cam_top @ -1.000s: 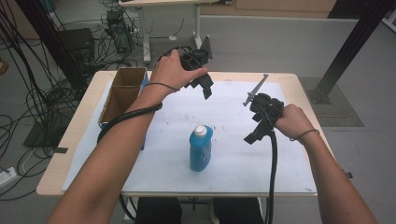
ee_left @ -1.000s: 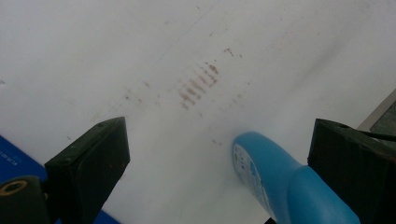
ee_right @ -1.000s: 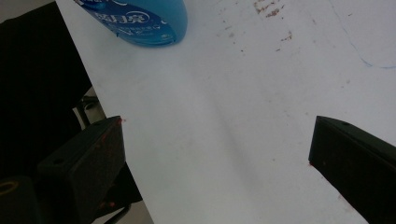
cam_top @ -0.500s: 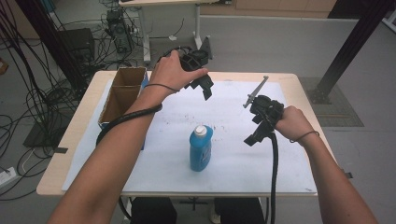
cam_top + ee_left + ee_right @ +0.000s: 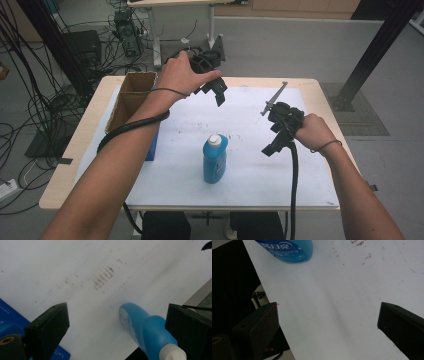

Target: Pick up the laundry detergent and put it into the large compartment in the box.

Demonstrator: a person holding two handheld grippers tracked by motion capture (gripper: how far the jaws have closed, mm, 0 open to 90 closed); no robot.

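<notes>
Bottle: I see the blue bottle (image 5: 215, 158) standing upright with its white cap on top, on the white sheet (image 5: 240, 125) near the front middle of the counter (image 5: 65, 170).
Left claw: my left claw (image 5: 216, 90) hangs above the far side of the sheet, released, jaws wide apart with nothing between them; in the left gripper view the bottle (image 5: 147, 331) sits low and toward the right-hand jaw.
Right claw: my right claw (image 5: 272, 145) is also released and empty, tilted down toward the sheet, just to the right of the bottle; the right gripper view catches the bottle's base (image 5: 288, 250) at the top edge.
Key relation: the bottle's long axis is vertical, and it lies between the two claws, nearer the right one, so I judge the right hand better placed for a side grasp.
Other things: a cardboard box (image 5: 131, 97) stands at the left edge, with what may be a blue pack (image 5: 152, 145) beside it.
Change: compared with a second ago, I can make out no real shift in bottle or claws.
</notes>
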